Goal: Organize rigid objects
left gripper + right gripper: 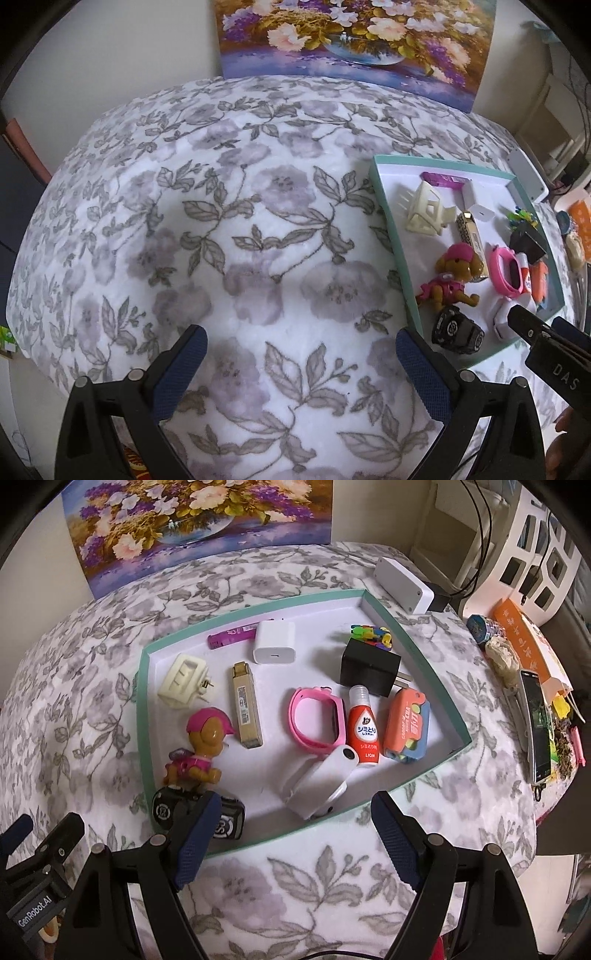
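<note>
A shallow teal-rimmed tray (pixel 146 716) (pixel 391 236) lies on the flowered cloth. It holds several small objects: a cream clip (pixel 183 681), a gold lighter (pixel 245 707), a pink watch (pixel 317 718), a red-and-white bottle (pixel 364 727), an orange case (pixel 406 725), a black plug (pixel 369 666), a white charger (pixel 273 642), a purple tube (pixel 231 635), a toy dog (pixel 203 749) (pixel 452 277), a black toy car (pixel 166 808) (pixel 458 330) and a white device (pixel 317 779). My right gripper (pixel 291 834) stands open over the tray's near edge. My left gripper (pixel 301 362) is open above bare cloth left of the tray.
A flower painting (pixel 199 524) leans on the wall behind the table. Right of the tray lie a white box (pixel 404 583), a phone (pixel 537 723), an orange packet (pixel 524 635) and small clutter. The cloth left of the tray (pixel 221 221) carries nothing.
</note>
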Available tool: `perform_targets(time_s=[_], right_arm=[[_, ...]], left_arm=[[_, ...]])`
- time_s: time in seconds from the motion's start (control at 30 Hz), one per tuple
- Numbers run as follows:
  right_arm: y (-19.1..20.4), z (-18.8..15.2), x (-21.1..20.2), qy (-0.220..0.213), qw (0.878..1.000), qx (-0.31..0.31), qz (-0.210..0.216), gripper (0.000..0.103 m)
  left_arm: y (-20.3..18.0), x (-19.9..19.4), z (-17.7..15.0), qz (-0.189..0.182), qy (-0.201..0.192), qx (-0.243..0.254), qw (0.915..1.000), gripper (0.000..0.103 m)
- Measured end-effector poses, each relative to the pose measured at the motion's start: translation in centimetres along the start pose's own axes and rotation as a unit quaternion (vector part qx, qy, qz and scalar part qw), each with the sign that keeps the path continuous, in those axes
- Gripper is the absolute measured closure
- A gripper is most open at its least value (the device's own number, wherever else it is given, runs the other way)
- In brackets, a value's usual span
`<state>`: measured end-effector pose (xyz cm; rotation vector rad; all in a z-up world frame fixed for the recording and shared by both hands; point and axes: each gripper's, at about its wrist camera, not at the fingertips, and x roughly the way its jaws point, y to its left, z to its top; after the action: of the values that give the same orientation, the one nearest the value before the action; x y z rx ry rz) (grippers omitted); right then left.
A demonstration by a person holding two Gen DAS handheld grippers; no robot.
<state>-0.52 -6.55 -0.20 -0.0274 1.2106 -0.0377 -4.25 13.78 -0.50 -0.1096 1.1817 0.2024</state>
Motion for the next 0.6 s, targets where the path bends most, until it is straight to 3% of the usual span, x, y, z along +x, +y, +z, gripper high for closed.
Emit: perform_targets(time_s=[0.6], right_arm=[[0.4,-1.5,-1.6,-0.018,1.000,-0.004,-0.004,0.019]], left_arm=[[-0.1,-2.0,-1.2,0.020,-0.031,0.011,0.9993,0.000]])
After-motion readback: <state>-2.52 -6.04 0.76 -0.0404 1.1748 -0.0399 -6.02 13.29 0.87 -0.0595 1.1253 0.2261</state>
